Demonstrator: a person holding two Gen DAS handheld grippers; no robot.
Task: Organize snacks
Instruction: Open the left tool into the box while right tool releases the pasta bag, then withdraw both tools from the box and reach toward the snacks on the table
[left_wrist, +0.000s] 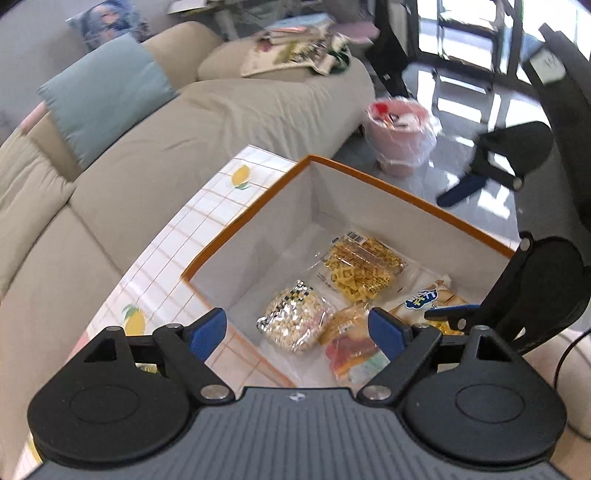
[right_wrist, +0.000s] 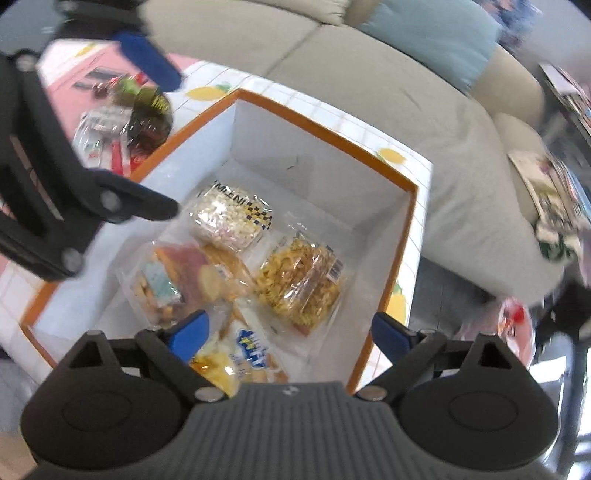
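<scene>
A white box with an orange rim (left_wrist: 406, 194) (right_wrist: 325, 133) stands on the table and holds several snack packs. Among them are a yellow noodle snack (left_wrist: 360, 267) (right_wrist: 301, 282), a puffed-grain pack (left_wrist: 293, 321) (right_wrist: 229, 218), an orange-red pack (left_wrist: 349, 345) (right_wrist: 181, 277) and a white-and-blue bag (left_wrist: 428, 297) (right_wrist: 247, 356). My left gripper (left_wrist: 297, 332) hangs open over the box's near corner with nothing between its fingers. My right gripper (right_wrist: 290, 338) is open above the white-and-blue bag and touches nothing. In the left wrist view one of its blue fingers (left_wrist: 448, 314) reaches in from the right.
Loose snack packs (right_wrist: 125, 118) lie on the lemon-print tablecloth (left_wrist: 207, 221) beside the box. A beige sofa (left_wrist: 221, 122) with a teal cushion (left_wrist: 103, 92) runs along the table. On the floor stand a pink lined bin (left_wrist: 400, 136) and a black chair base (left_wrist: 513, 147).
</scene>
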